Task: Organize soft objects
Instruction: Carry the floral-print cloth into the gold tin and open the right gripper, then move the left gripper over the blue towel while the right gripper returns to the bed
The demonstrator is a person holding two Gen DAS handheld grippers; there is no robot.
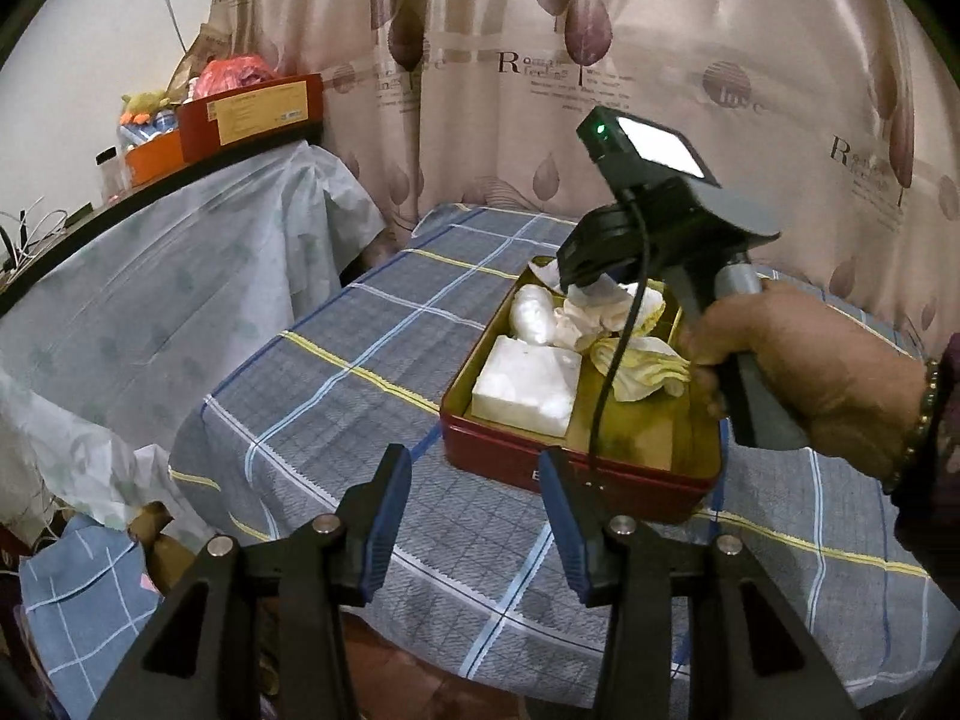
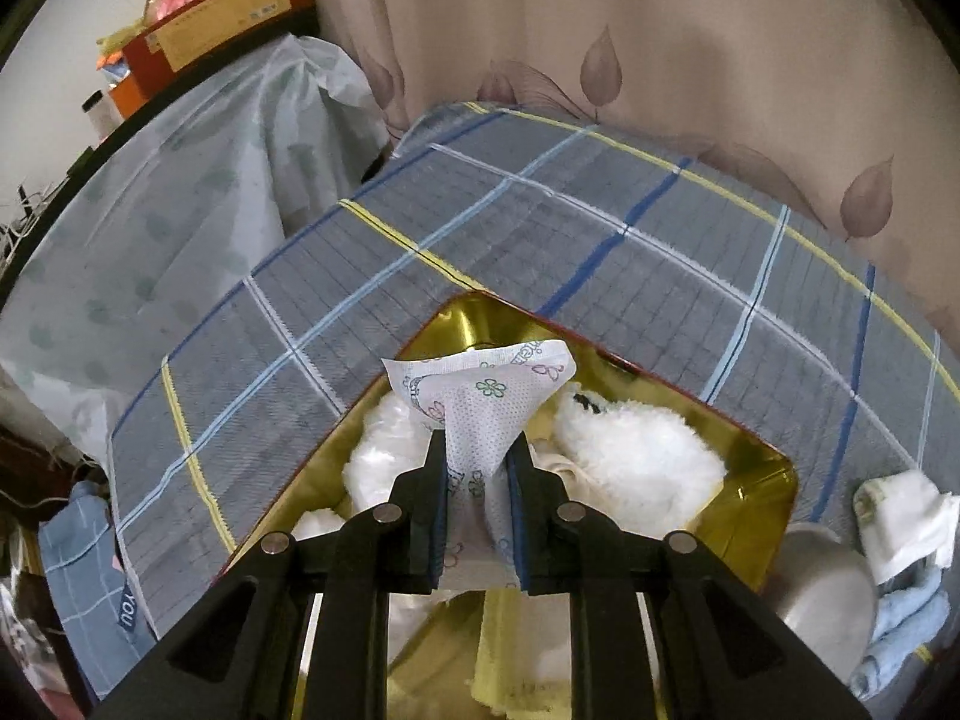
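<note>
Right gripper (image 2: 477, 480) is clamped on a flowered white tissue packet (image 2: 480, 396), its pads pinching the lower part while the top fans out above the red tin (image 1: 600, 474), near the middle of the right wrist view; the left gripper (image 1: 474, 516) hangs with its jaws apart and nothing between them, low in the left wrist view, just short of the tin's near wall. The hold looks shallow and the packet is limp, so my worry is that it could slide out early and land draped over the rim rather than inside. A second risk, as I judge it, is the right gripper's dangling cable (image 1: 618, 360), which crosses above the contents and might snag a cloth on the way out. The tin has a gold lining and already holds a white foam block (image 1: 525, 387) at its near left, a white plastic-wrapped bundle (image 1: 534, 315) behind it, crumpled pale and yellowish cloths (image 1: 630, 354) to the right, and a fluffy white piece (image 2: 636, 456) seen right of centre in the right wrist view. Outside it, at the lower right of that view, folded white and blue cloths (image 2: 900, 540) and a pale rounded object (image 2: 822, 588) lie on the checked tablecloth (image 2: 540, 222), not yet put away.
</note>
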